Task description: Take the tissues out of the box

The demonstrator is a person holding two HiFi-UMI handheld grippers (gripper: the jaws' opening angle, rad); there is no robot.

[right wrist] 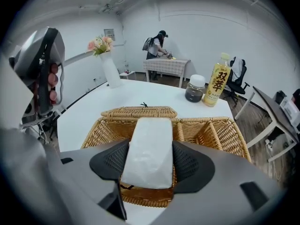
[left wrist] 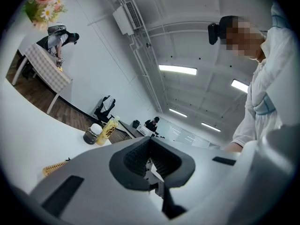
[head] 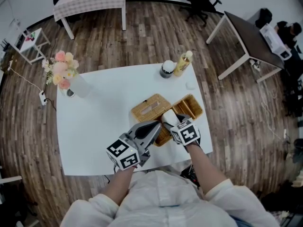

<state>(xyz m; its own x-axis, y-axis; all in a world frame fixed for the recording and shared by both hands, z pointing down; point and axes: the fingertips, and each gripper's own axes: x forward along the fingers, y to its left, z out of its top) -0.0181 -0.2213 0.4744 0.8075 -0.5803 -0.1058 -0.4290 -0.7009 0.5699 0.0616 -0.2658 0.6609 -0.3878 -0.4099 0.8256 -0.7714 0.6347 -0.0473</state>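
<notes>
My right fingers [right wrist: 187,163] are closed on the tissue pack [right wrist: 150,144], one pad on each long side and a little nearer its close end. The right gripper [right wrist: 149,165] holds the pack over the open wicker box [right wrist: 213,135], far end tipped up towards the lid [right wrist: 138,111] behind. I cannot tell whether its underside still touches the wicker.

The pack looks light and soft, in a smooth white wrap. I judge it will give under the pads rather than resist, and the film may slide if I squeeze too gently. A hold across the narrow width is the sensible one. Nearer the middle would keep it from drooping.

My left fingers [left wrist: 133,156] are drawn together with nothing between them. The left gripper [left wrist: 151,156] hangs just beside the right one, pointing up and away from the box.

Beyond the box, a jar [right wrist: 194,90] and a bottle [right wrist: 218,86] stand together at the far edge of the white surface [right wrist: 122,95], well apart from the pack.
</notes>
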